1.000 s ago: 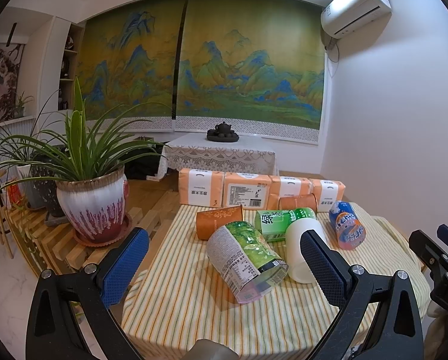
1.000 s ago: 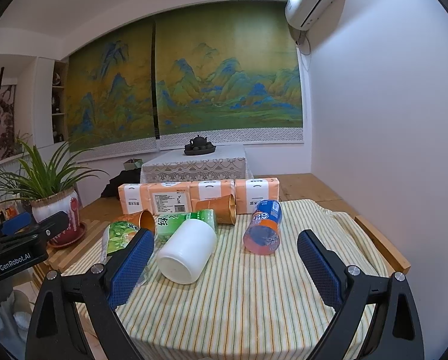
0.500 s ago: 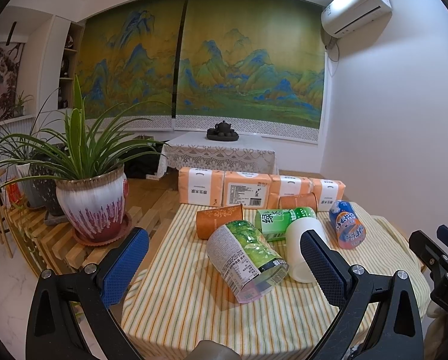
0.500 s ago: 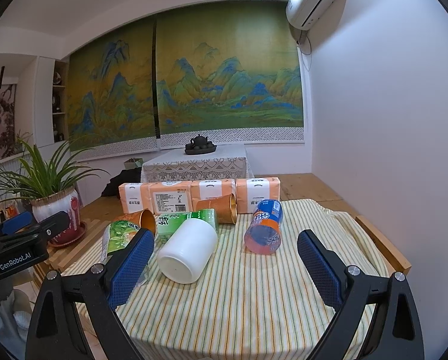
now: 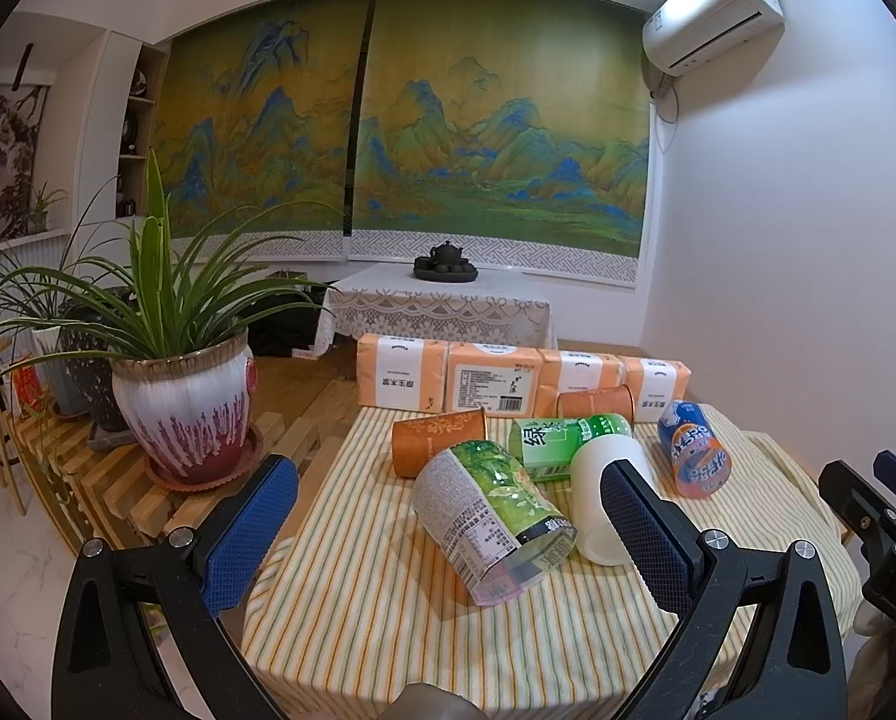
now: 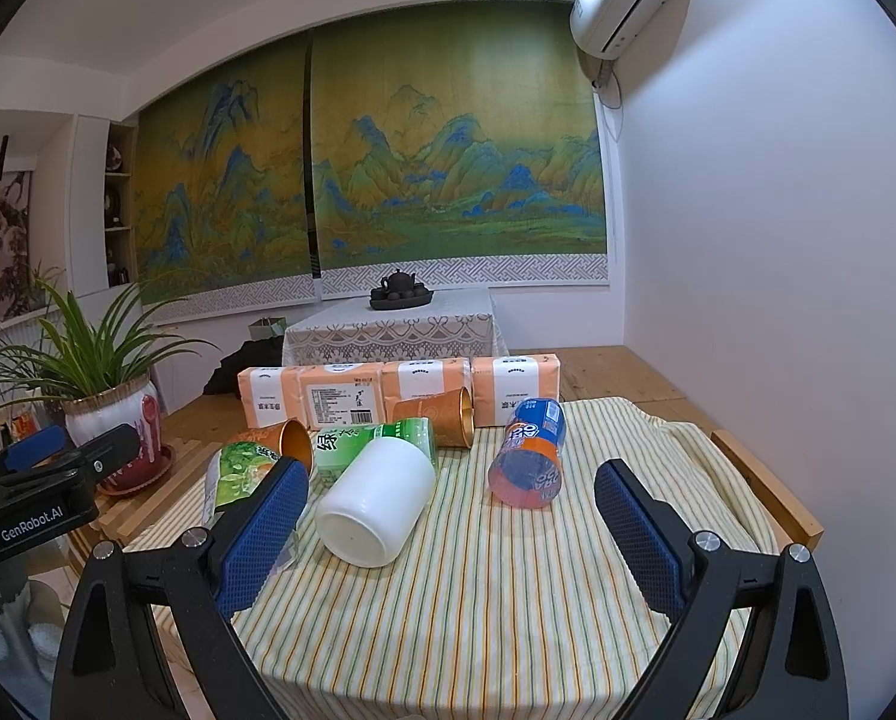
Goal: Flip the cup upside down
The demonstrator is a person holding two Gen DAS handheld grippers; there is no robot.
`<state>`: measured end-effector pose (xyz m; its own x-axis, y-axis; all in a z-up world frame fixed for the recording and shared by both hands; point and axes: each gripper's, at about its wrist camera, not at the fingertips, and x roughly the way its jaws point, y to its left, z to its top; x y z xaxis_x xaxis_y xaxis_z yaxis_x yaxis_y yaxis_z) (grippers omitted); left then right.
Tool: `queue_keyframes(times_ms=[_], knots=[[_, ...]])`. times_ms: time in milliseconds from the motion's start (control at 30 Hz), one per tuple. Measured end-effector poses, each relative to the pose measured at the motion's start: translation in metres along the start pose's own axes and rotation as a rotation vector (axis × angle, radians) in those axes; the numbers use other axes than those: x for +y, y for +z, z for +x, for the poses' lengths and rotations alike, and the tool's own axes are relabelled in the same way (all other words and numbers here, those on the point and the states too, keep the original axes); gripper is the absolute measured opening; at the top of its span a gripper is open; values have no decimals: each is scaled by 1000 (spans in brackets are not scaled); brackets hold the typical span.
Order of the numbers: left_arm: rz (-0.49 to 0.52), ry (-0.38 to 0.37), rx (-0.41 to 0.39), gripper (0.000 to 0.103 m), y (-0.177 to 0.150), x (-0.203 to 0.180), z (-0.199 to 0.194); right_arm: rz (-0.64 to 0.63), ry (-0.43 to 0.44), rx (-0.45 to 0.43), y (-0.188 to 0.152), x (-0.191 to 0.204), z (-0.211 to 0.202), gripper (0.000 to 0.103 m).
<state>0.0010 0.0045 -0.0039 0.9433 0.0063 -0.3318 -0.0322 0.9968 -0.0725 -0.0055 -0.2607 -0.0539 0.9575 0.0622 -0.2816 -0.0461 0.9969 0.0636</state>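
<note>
sideways, smooth white cup (image 6: 377, 502) on striped cloth (image 6: 508, 612).

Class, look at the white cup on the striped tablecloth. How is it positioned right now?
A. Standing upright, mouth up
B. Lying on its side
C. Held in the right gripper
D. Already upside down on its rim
B. The white cup lies on its side on the striped tablecloth, its round end facing the camera; the right gripper is open and holds nothing.
</note>
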Motion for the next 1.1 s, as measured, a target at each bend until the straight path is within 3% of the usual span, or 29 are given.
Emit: queue_keyframes(times_ms=[700, 1100], knots=[[-5, 9, 14, 102, -1, 9, 5, -2, 23, 16, -2, 5, 5, 95], [-9, 31, 54, 102, -10, 35, 14, -59, 128, 76, 10, 19, 31, 95]])
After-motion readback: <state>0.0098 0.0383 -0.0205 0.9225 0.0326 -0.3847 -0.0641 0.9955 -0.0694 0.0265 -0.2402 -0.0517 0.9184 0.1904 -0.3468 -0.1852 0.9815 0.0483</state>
